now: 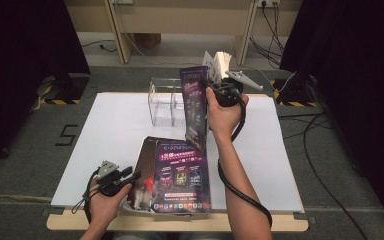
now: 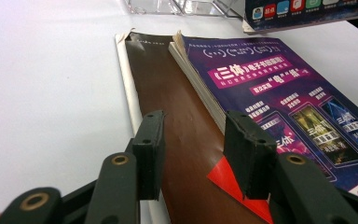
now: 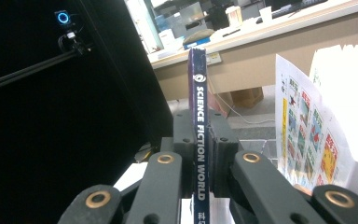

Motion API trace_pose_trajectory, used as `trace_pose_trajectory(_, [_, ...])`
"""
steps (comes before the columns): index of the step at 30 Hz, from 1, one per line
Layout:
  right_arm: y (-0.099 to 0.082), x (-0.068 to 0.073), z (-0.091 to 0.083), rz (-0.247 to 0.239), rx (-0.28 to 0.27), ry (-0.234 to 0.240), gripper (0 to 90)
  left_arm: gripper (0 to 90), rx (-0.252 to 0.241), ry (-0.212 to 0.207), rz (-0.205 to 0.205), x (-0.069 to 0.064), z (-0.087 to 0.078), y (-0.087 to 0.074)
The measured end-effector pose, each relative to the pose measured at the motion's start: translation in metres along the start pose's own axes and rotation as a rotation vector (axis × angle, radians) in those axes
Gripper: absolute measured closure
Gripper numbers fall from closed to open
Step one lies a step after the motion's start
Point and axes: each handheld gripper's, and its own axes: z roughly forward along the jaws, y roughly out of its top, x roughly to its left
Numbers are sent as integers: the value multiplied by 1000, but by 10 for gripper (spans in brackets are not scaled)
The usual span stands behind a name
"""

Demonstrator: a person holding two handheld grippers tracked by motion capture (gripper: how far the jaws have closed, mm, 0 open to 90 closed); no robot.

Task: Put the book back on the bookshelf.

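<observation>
The magazine (image 1: pixel 196 107) stands upright above the middle of the table (image 1: pixel 105 130), just near of the clear acrylic rack (image 1: pixel 166 100), with the right hand-held gripper (image 1: pixel 219 89) clamped on its glossy spine and its thin pages fanning loose. It is lifted but not yet slotted in, I judge. Two more flat, glossy magazines (image 1: pixel 177 175) lie stacked at the near edge; the left hand-held gripper (image 2: pixel 193 154) hovers over them, jaws apart on nothing.

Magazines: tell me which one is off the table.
The magazine clamped upright by its spine in the right gripper, above the clear organizer. The other purple-covered one and the brown one lie flat.
</observation>
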Motion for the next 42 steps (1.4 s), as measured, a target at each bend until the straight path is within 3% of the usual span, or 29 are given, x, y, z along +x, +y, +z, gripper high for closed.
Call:
trace_pose_trajectory(22, [16,2,22,-21,-40,-30,849,582,12,-21,16,-5,5,0])
trace_pose_trajectory(42, [16,-1,53,-16,-49,-57,849,585,12,-20,18,-4,5,0])
